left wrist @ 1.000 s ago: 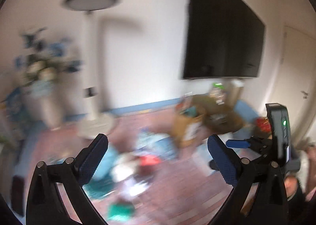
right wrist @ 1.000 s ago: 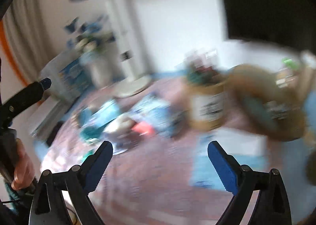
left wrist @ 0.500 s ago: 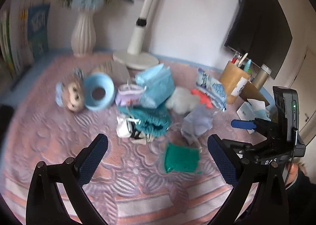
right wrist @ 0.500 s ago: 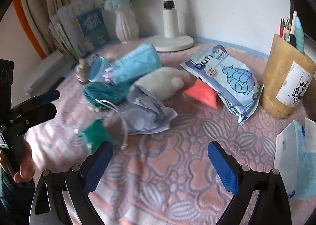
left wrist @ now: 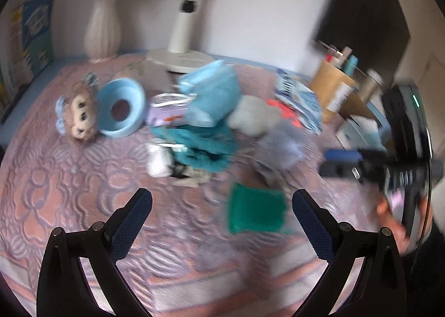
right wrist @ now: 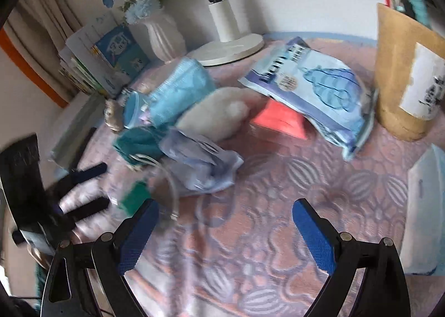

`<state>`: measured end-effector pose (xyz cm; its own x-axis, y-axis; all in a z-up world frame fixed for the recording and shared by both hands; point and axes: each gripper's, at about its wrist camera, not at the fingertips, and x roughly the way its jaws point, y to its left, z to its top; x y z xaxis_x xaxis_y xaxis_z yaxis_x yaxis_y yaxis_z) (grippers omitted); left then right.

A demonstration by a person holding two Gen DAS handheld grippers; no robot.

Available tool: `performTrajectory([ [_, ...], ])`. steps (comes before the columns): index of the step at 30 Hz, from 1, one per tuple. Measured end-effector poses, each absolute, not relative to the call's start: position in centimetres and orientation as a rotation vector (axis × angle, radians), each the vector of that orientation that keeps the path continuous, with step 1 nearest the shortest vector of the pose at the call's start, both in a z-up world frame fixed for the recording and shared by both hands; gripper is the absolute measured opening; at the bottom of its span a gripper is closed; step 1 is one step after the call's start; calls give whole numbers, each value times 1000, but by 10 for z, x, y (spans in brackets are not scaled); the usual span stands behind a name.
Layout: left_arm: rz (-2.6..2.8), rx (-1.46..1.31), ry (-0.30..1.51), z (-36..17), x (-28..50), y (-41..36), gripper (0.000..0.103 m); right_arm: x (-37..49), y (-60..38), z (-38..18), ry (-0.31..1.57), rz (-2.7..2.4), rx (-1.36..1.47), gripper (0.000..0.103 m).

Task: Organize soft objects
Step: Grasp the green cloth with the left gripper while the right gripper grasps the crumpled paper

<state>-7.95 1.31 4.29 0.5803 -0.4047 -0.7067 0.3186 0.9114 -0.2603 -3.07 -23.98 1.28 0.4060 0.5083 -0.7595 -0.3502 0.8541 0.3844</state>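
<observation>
A heap of soft things lies on the pink patterned cloth [left wrist: 69, 191]: a light blue pack [left wrist: 212, 94], a teal knit piece [left wrist: 200, 147], a white plush [right wrist: 219, 113], a crumpled lilac bag [right wrist: 200, 164], a green folded cloth [left wrist: 256, 212] and a small doll head [left wrist: 79, 113]. My left gripper [left wrist: 222, 214] is open and empty, just short of the green cloth. My right gripper [right wrist: 225, 222] is open and empty, near the lilac bag. A blue printed pack [right wrist: 311, 86] lies over a red item [right wrist: 281, 119].
A blue bowl [left wrist: 121, 111] stands by the doll head. A white vase [left wrist: 101, 30] and a lamp base [left wrist: 180, 59] stand at the back. A brown pen holder [right wrist: 406, 77] is at the right, a tissue box [right wrist: 425, 214] nearer. Books [right wrist: 108, 58] lean at the left.
Both grippers have swung down from facing the wall toward the cloth and moved closer to the heap. Both stayed open. The objects have not moved.
</observation>
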Motion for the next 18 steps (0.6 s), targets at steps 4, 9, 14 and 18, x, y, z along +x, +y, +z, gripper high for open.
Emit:
performTrajectory([
  [4,-482,-27,861,49,-93,-10,101,-17,-230,22,1049,562,161,96],
  [9,-487,7,900,45,-93,-32,101,2,-221,16,1058,600,219,96],
  [14,-473,21,960,32,-86,-38,99,12,-216,-3,1103,623,263,76],
  [18,-445,17,979,26,-82,-39,89,16,-217,-6,1091,629,293,73],
])
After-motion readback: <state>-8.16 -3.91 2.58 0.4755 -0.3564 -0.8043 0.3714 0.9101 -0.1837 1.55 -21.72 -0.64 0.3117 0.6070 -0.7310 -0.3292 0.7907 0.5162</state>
